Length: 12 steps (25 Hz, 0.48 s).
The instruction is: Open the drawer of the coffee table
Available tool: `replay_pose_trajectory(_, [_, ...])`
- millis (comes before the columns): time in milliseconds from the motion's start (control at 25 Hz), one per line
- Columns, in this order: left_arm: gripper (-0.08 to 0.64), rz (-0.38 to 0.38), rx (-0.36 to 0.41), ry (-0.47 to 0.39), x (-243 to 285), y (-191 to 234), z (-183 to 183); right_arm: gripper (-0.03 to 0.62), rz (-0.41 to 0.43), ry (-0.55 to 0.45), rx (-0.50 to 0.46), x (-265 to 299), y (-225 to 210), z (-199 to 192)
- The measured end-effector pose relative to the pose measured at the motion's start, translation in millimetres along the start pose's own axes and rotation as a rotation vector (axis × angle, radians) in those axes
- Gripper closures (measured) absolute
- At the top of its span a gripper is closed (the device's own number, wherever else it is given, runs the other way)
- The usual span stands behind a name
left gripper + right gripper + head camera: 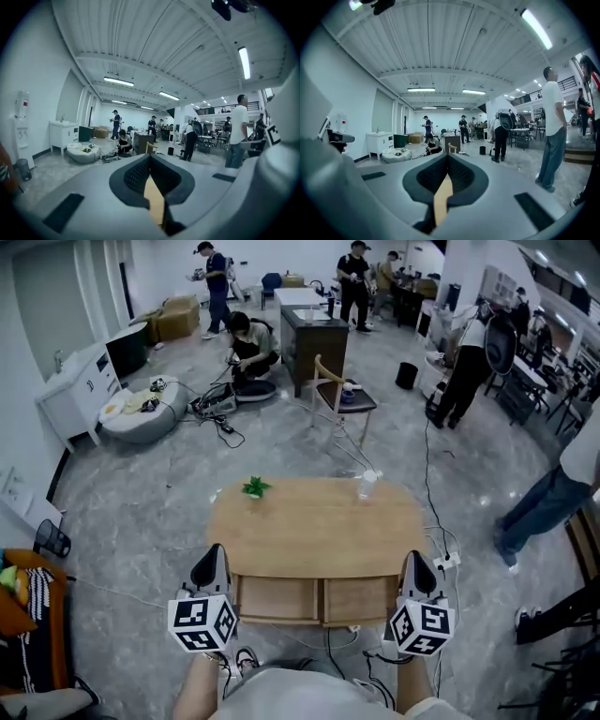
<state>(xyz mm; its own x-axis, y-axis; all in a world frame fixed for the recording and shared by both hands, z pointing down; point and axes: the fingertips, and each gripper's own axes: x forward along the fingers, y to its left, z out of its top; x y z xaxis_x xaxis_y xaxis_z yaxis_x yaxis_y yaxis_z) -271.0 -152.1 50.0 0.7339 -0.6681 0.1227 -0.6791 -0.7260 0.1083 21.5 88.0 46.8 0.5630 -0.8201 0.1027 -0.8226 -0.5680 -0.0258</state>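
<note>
The left hand-held gripper (212, 559) and right hand-held gripper (416, 563) bear black-and-white marker cubes (202, 622).

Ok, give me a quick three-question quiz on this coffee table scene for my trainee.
1. True or false: the left claw is gripping a drawer.
2. What stands on the coffee table near its far left corner? A) small green plant B) laptop C) stack of books
3. Fill in: the table's near side shows ___ drawer fronts.

Key:
1. False. It is shut on nothing, and so is the right claw.
2. A.
3. Two, and both look closed.
</note>
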Motion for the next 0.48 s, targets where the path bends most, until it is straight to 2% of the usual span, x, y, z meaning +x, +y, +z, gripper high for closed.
replay_pose_trajectory(240, [0.565, 0.003, -0.054, 0.010, 1.2, -6.5, 1.4, 0.592, -0.024, -0.015, -0.008, -9.8, -6.8, 13.4])
replay_pose_trajectory(360, [0.565, 0.006, -0.083, 0.034, -0.4, -7.5, -7.3, 0.592, -0.026, 0.012, -0.010, -18.2, -9.7, 7.6])
replay_pose_trajectory(480, [0.565, 0.005, -0.076, 0.046, -0.9, -6.4, -10.6, 0.594, -0.047, 0.040, -0.006, -22.4, -15.2, 3.1])
